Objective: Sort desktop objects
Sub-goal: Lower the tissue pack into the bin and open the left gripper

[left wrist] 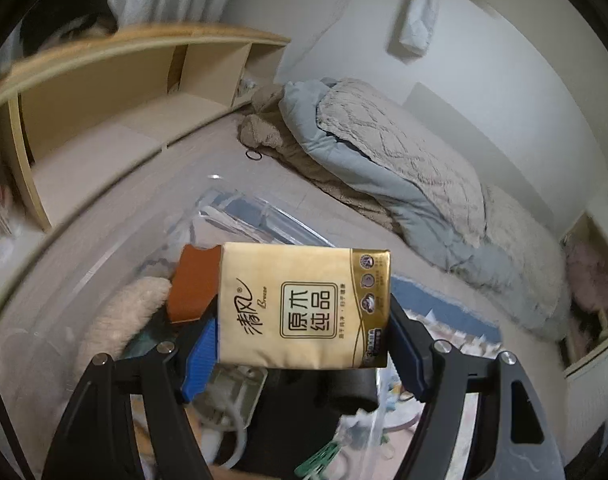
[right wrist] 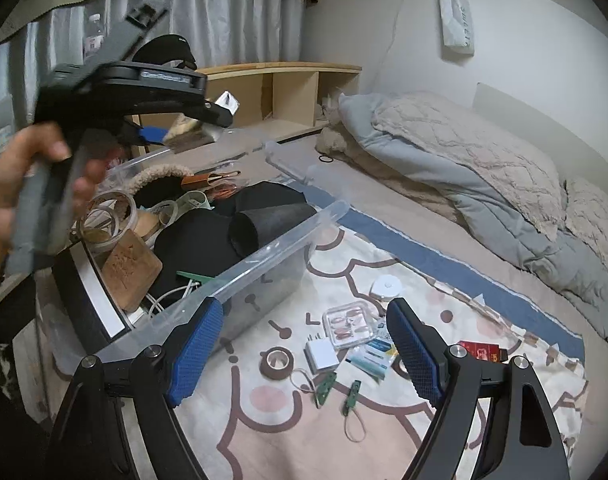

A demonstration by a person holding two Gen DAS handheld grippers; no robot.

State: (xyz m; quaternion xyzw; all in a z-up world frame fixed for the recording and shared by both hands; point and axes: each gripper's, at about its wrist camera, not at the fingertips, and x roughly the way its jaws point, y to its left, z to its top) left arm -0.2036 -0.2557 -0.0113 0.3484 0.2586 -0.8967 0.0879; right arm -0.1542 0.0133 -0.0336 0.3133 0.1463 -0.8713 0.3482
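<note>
1. Bedding filled the background: a grey-blue quilt [right wrist: 444, 168] lay rumpled along the wall, and a cartoon-print sheet [right wrist: 304, 412] covered the near mattress, with a pale wooden shelf [left wrist: 115, 92] behind.
2. A tissue pack [left wrist: 304, 304] sat clamped between the blue pads of the left gripper [left wrist: 304, 340], which had closed on its two short sides and held it in the air above the clear plastic bin [right wrist: 271, 240].
3. That pack was judged light and soft, a film wrap over folded paper; it would dent under pressure but not break, and the glossy film could slide, so a hold across the flat sides near the middle looked soundest.
4. It looked cream and gold, with dark Chinese lettering in a framed box and a gold band with small round emblems along one edge.
5. Spread wide and holding nothing, the right gripper [right wrist: 304, 352] hung over loose items on the sheet: a tape roll [right wrist: 277, 362], a white charger [right wrist: 321, 356] and a clear blister case [right wrist: 350, 324].
6. Inside the bin lay dark cloth, tape rings and a brown block, already crowded.
</note>
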